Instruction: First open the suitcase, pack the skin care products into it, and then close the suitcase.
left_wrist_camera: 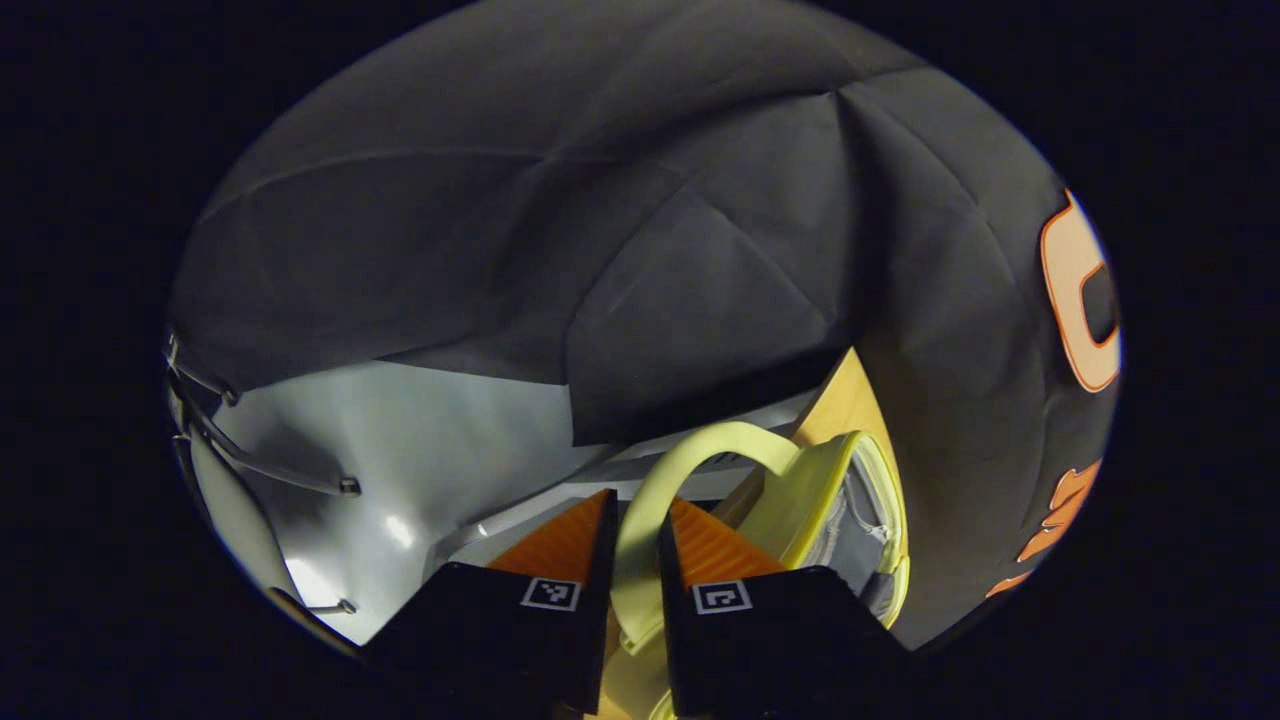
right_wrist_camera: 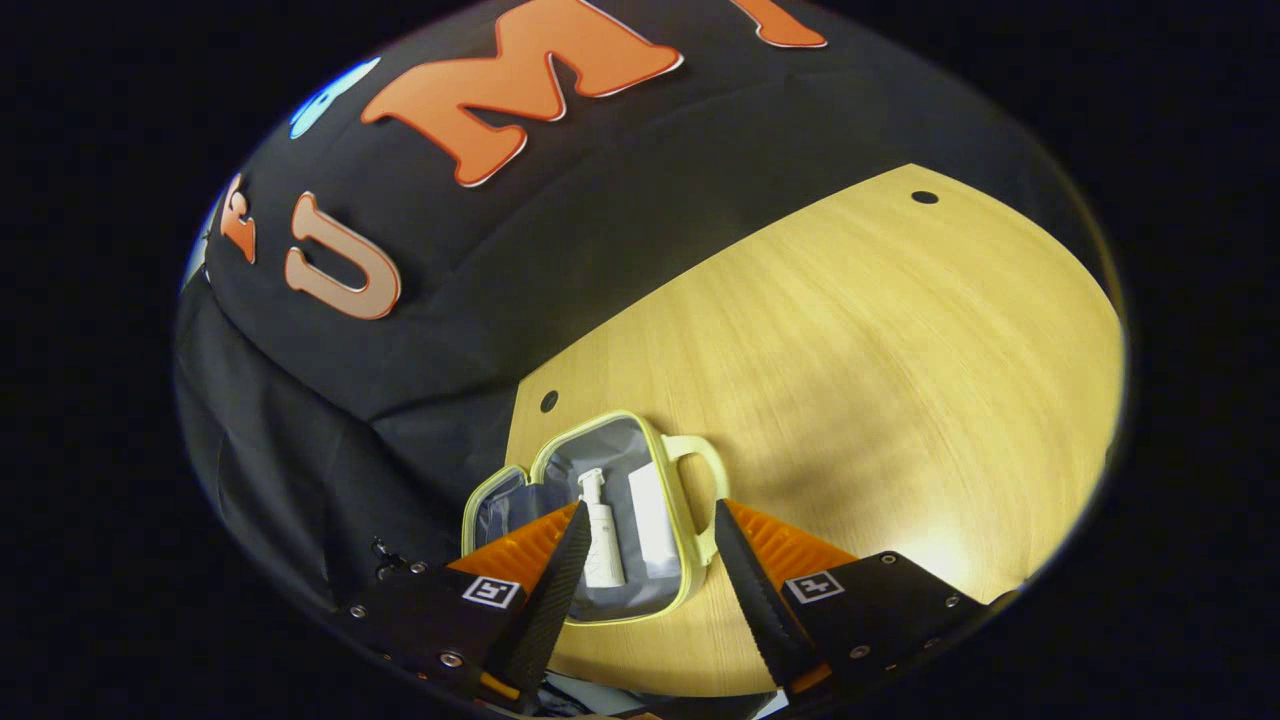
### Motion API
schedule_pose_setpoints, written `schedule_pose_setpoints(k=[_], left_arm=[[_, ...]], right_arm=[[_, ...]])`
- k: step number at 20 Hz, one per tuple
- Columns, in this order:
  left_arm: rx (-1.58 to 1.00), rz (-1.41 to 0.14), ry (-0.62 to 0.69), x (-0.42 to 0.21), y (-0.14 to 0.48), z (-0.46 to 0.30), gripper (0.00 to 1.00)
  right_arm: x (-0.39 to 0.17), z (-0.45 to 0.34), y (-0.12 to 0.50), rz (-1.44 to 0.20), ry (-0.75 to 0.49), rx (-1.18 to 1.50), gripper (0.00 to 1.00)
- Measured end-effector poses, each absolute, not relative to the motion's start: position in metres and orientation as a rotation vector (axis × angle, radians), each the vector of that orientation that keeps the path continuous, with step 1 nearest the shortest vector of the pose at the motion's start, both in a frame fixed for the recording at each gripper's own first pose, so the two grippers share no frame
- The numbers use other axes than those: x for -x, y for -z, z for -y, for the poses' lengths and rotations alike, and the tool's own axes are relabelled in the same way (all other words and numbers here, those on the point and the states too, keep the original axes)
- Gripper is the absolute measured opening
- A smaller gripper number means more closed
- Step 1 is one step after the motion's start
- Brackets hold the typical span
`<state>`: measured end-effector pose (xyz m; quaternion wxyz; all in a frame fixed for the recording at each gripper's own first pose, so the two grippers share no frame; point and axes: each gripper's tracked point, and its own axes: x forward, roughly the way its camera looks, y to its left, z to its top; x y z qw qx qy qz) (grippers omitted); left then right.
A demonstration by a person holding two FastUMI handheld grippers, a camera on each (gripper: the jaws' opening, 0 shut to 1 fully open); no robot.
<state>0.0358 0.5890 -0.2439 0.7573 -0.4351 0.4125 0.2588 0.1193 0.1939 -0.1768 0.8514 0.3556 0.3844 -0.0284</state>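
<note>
A pale yellow suitcase (right_wrist_camera: 690,572) lies open on the wooden table (right_wrist_camera: 860,380), near its left edge. Its grey-lined main half holds a white pump bottle (right_wrist_camera: 600,545) and a white tube (right_wrist_camera: 650,525). The lid half (right_wrist_camera: 493,510) lies flat to the left, partly hidden behind a finger. One handle (right_wrist_camera: 702,462) sticks out on the right side of the case. My right gripper (right_wrist_camera: 650,508) hovers open above the case, touching nothing. My left gripper (left_wrist_camera: 638,500) is shut on a pale yellow suitcase handle (left_wrist_camera: 700,445); the case rim (left_wrist_camera: 800,500) and its lining show just beyond.
The suitcase sits close to the table edge (left_wrist_camera: 845,405), with grey floor (left_wrist_camera: 400,460) below and thin metal rods (left_wrist_camera: 260,460) at the left. Two small dark holes (right_wrist_camera: 549,401) (right_wrist_camera: 925,197) mark the tabletop. The black cloth wall stands behind.
</note>
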Motion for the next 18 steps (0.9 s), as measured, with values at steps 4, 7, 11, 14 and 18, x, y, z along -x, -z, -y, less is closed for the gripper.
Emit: schedule_pose_setpoints(k=[4, 7, 11, 14, 18], left_arm=[[0.884, -0.894, -0.533, -0.037, 0.229, -0.590, 0.19], [0.825, -0.891, -0.501, -0.038, 0.216, -0.588, 0.11], [0.715, -0.828, -0.430, -0.056, 0.189, -0.586, 0.11], [0.613, -0.766, -0.370, -0.064, 0.156, -0.578, 0.03], [0.454, -0.700, -0.301, -0.080, 0.102, -0.563, 0.02]], right_arm=[[-0.116, -0.165, 0.163, -0.744, 0.112, -0.723, 0.82], [-0.115, -0.140, 0.148, -0.671, 0.167, -0.670, 0.82], [-0.107, -0.118, 0.127, -0.596, 0.216, -0.616, 0.82], [-0.103, -0.101, 0.113, -0.536, 0.261, -0.596, 0.86], [-0.096, -0.082, 0.098, -0.474, 0.286, -0.532, 0.90]])
